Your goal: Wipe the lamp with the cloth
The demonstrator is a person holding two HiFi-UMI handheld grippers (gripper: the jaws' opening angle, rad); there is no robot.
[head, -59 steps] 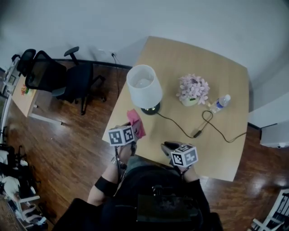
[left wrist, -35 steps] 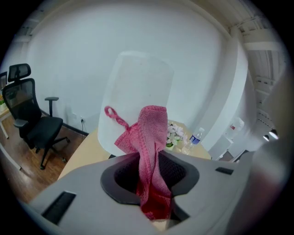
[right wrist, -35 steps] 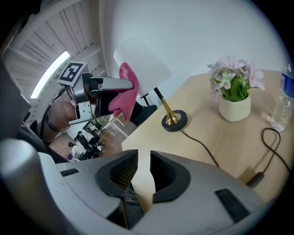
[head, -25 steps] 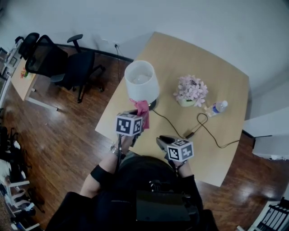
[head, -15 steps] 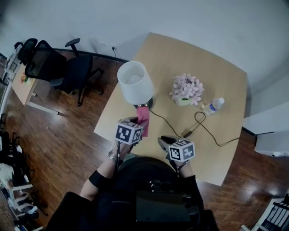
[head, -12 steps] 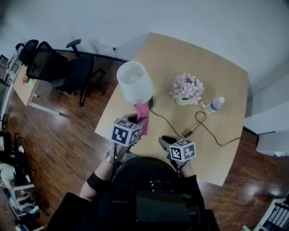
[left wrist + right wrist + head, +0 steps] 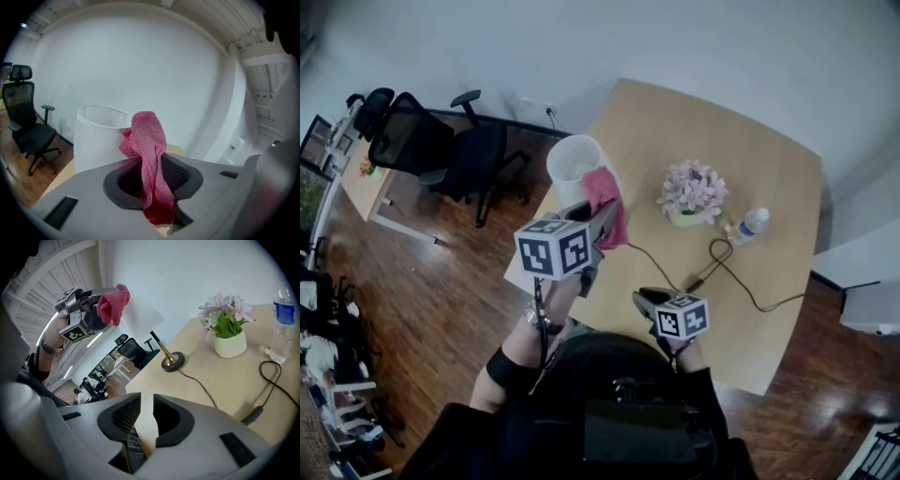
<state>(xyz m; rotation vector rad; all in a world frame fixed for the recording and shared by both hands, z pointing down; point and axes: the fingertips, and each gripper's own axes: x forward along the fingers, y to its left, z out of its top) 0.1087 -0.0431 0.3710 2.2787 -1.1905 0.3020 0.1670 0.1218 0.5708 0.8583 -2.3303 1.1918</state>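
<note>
Head view: the left gripper (image 7: 598, 217) holds the pink cloth (image 7: 607, 199) up beside the top of the white lamp (image 7: 572, 159) on the table (image 7: 759, 178). The right gripper (image 7: 645, 298) sits low near the table's edge.

Left gripper view: its fingers (image 7: 180, 176) clamp the cloth.

Right gripper view: its fingers stand narrowly apart, empty.
</note>
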